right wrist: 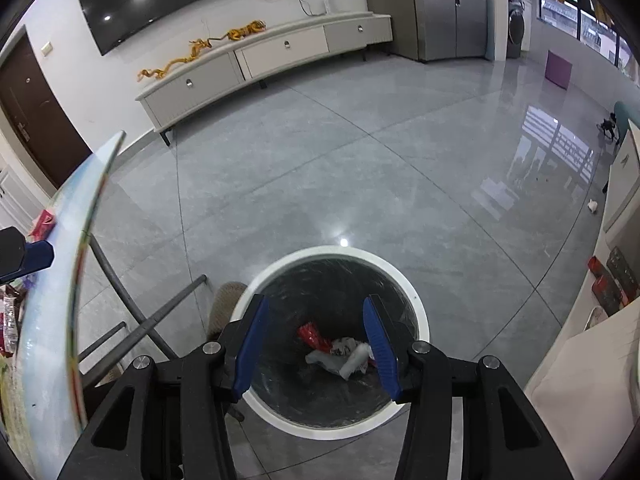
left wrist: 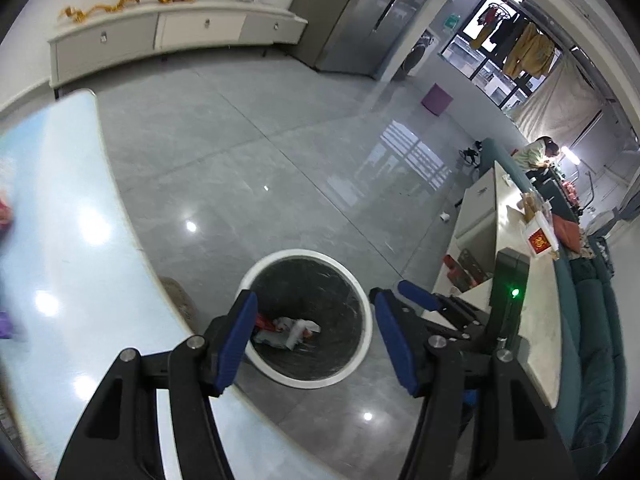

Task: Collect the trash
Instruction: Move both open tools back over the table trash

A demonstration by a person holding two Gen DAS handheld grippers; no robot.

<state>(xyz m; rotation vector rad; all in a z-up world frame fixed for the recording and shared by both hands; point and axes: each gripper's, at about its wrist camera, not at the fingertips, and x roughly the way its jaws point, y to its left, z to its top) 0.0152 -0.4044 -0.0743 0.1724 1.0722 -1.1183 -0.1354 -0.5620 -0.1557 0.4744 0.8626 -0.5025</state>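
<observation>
Below, your glossy grey tile floor [right wrist: 360, 160] holds the upright round bin [right wrist: 416, 300], mouth upward; both grippers [left wrist: 316, 312] [right wrist: 314, 320] gape empty, jaws apart.

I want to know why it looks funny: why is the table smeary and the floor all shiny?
Left wrist view: the table is motion-blurred, with ceiling-light glare spots; the floor mirrors the window. Right wrist view: the fisheye lens bends the TV cabinet, and the trash bin stays sharp.

No text can be read; the white box [left wrist: 540, 236] bears only a red-and-gold emblem.
</observation>
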